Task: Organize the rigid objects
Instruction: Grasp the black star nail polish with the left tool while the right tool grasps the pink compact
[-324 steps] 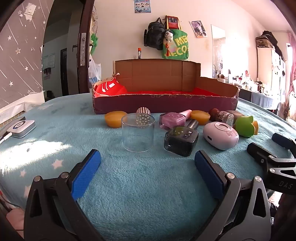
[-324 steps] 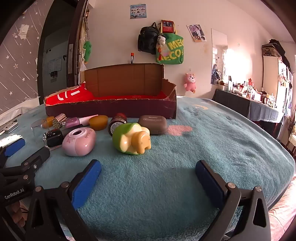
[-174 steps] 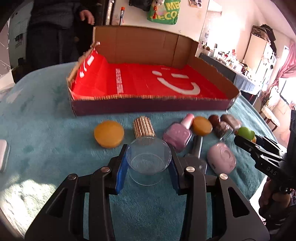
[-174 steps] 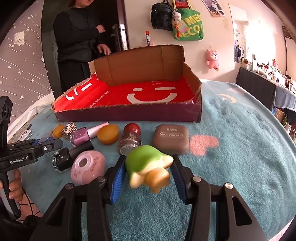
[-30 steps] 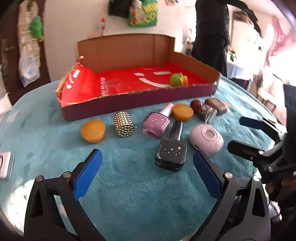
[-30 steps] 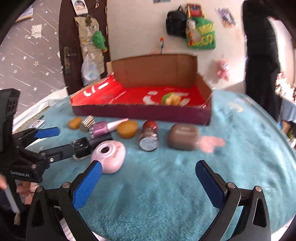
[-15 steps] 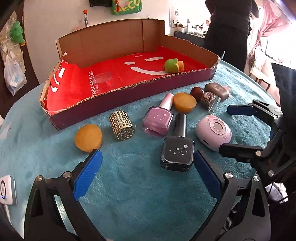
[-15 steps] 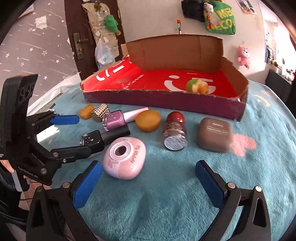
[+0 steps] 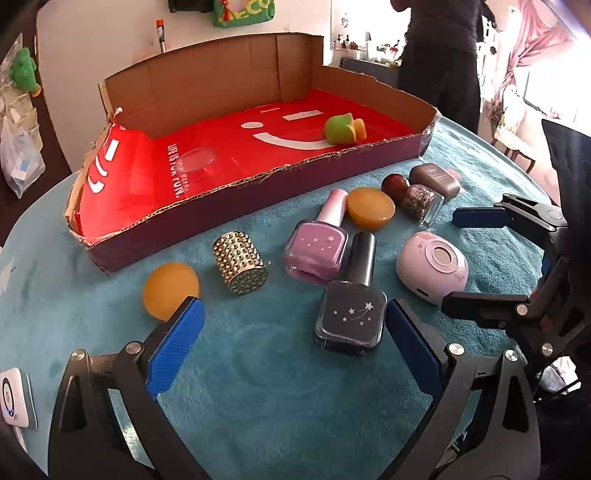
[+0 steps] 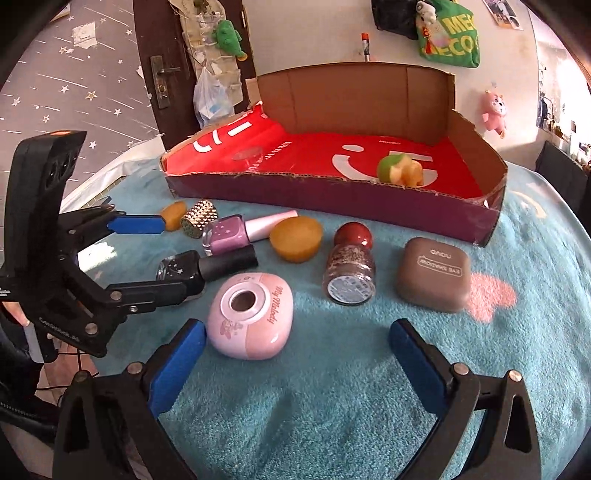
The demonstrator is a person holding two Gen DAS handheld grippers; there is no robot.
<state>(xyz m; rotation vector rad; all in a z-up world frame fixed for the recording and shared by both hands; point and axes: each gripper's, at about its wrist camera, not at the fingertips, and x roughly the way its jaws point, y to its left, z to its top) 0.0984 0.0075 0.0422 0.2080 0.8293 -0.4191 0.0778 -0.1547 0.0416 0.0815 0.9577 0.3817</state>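
Observation:
A cardboard box [image 9: 369,157] with a red lining holds a clear cup [image 9: 194,159] and a green toy [image 9: 341,128]. In front of it on the teal cloth lie a black nail polish bottle [image 9: 351,306], a purple one [image 9: 317,245], a gold studded cap [image 9: 239,262], two orange discs [image 9: 170,290] [image 9: 371,207], a pink round case [image 10: 251,314], a glitter bottle [image 10: 350,268] and a brown eyeshadow case [image 10: 433,274]. My left gripper [image 9: 291,343] is open, just short of the black bottle. My right gripper [image 10: 295,354] is open, with the pink case by its left finger.
A white device [image 9: 13,400] lies at the left table edge. A person [image 9: 443,55] stands behind the box at the right. A door [image 10: 173,66] and a wall with hanging bags [image 10: 447,33] are behind the table.
Both grippers have moved forward and lower toward the row of objects. The black bottle and the pink case now sit nearer the fingers. Both stay open.

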